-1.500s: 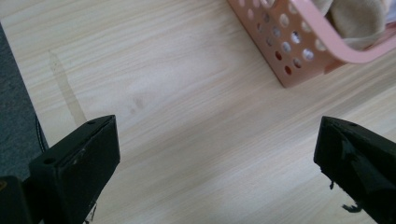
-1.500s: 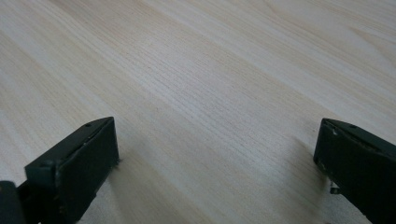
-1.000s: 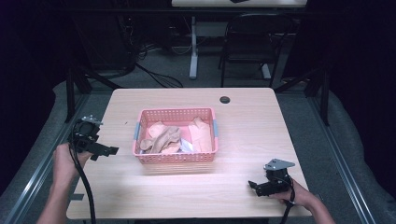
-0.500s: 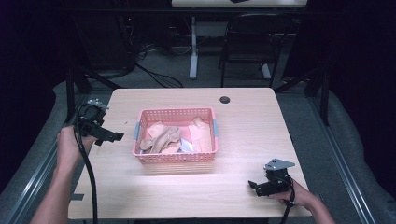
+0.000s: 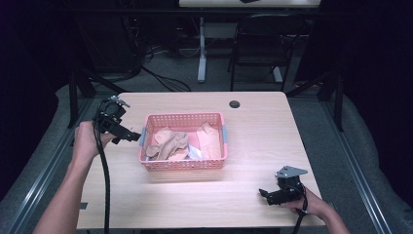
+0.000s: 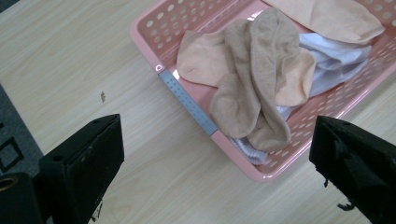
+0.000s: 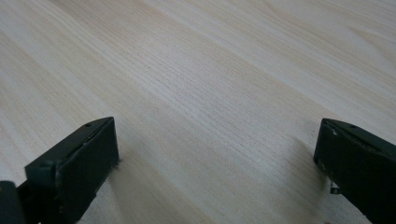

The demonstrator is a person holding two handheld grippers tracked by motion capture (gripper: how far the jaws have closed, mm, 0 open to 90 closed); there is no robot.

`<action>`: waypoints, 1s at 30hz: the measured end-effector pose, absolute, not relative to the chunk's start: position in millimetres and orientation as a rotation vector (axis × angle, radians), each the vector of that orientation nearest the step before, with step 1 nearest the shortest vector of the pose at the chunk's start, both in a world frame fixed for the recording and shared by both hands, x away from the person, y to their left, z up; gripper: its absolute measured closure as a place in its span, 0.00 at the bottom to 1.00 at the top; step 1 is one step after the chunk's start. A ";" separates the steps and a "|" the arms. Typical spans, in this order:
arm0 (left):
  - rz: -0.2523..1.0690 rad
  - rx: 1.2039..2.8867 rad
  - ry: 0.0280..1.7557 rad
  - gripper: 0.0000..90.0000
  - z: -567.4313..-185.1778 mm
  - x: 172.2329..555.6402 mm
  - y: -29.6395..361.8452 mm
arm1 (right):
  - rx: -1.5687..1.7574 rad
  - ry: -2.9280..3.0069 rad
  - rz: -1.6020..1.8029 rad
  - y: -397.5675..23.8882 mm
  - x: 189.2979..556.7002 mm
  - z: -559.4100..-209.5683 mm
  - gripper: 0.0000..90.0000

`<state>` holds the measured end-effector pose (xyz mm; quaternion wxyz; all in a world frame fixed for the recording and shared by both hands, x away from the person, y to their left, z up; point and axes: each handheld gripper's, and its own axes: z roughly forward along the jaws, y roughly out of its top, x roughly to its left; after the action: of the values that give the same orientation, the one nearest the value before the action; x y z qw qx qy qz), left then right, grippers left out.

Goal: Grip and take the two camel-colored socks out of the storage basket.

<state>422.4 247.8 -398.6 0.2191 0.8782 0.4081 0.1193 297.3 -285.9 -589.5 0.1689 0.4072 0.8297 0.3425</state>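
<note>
Resting low on the bench (image 5: 253,126) at its near right corner, the right gripper (image 5: 265,194) has its jaws spread wide with nothing between them; in the right gripper view only bare pale wood grain lies ahead of it. The person's right hand (image 5: 311,204) grips it from behind, its cable trailing toward the bench edge.

The left gripper (image 6: 215,158) is held above the bench's left side in the left hand (image 5: 86,141), jaws also wide apart and empty, aimed toward the pink plastic basket (image 6: 148,32) just ahead of it. Between the jaw tips in the left gripper view sits the basket's near corner with its grey handle strip (image 6: 189,102). Inside, just beyond that rim, a crumpled tan sock (image 6: 259,60) lies over a white garment (image 6: 336,58), with a peach sock (image 6: 334,16) farther back.

Beyond the basket, a small dark round grommet (image 5: 234,104) sits near the bench's far edge.
</note>
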 end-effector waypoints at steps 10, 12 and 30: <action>0.245 2.464 1.083 0.00 -416.5 437.8 217.7 | 1.157 2.359 0.973 -285.9 297.3 -589.4 0.00; 0.222 2.475 1.079 0.00 -420.4 440.4 212.8 | 1.158 2.359 0.974 -285.9 297.3 -589.4 0.00; 0.092 2.562 1.088 0.12 -466.0 460.7 172.6 | 1.157 2.358 0.969 -285.9 297.2 -589.3 0.00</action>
<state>460.7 172.6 -466.0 0.1773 0.9053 0.3846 0.0324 297.2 -285.9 -589.3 0.1702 0.4071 0.8300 0.3411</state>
